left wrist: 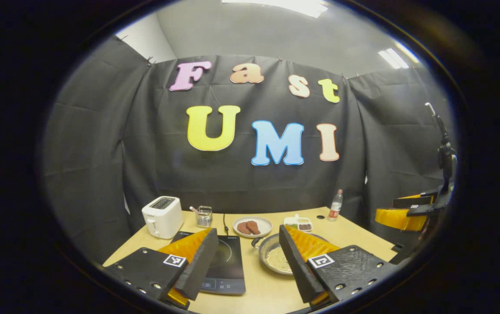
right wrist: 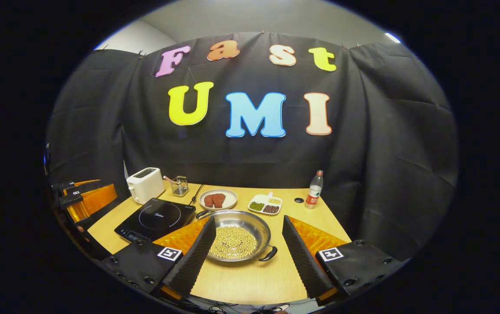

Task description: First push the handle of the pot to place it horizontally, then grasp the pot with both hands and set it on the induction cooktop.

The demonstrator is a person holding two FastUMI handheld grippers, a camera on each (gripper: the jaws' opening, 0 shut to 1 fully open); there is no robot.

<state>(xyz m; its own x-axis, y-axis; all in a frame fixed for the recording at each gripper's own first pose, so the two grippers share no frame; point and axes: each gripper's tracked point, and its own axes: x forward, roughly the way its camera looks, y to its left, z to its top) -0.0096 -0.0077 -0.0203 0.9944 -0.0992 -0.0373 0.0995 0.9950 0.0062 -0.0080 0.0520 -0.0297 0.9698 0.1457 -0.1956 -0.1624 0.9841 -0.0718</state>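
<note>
While both grippers hang above the near edge of the table (right wrist: pixel 250 279), nothing is in contact with the pot (right wrist: pixel 237 235). The pot, a shallow steel pan filled with pale beans, stands on the table just right of the induction cooktop (right wrist: pixel 156 218), not on it. One loop handle (right wrist: pixel 268 254) points toward the near right; the opposite handle (right wrist: pixel 201 213) points toward the far left, close to the cooktop's corner. The handles therefore lie on a diagonal, which is presumably why the task calls for a push before the two-handed lift.

Right gripper (right wrist: pixel 247 257): jaws spread wide, holding nothing, with the pot framed between the fingers. This placement suits a push on the near handle.

Left gripper (left wrist: pixel 245 261): jaws likewise wide apart and empty, straddling the gap between cooktop (left wrist: pixel 226 261) and pot (left wrist: pixel 276 257), ready for the far-left handle once it swings round.

Behind the pot stand a plate of meat (right wrist: pixel 218 199) and a divided dish of grains (right wrist: pixel 266 204); a bottle (right wrist: pixel 314 189) stands farther right of these. Behind the cooktop sits a toaster (right wrist: pixel 145 185). The cooktop surface is bare, so the pot has an unobstructed landing place.
</note>
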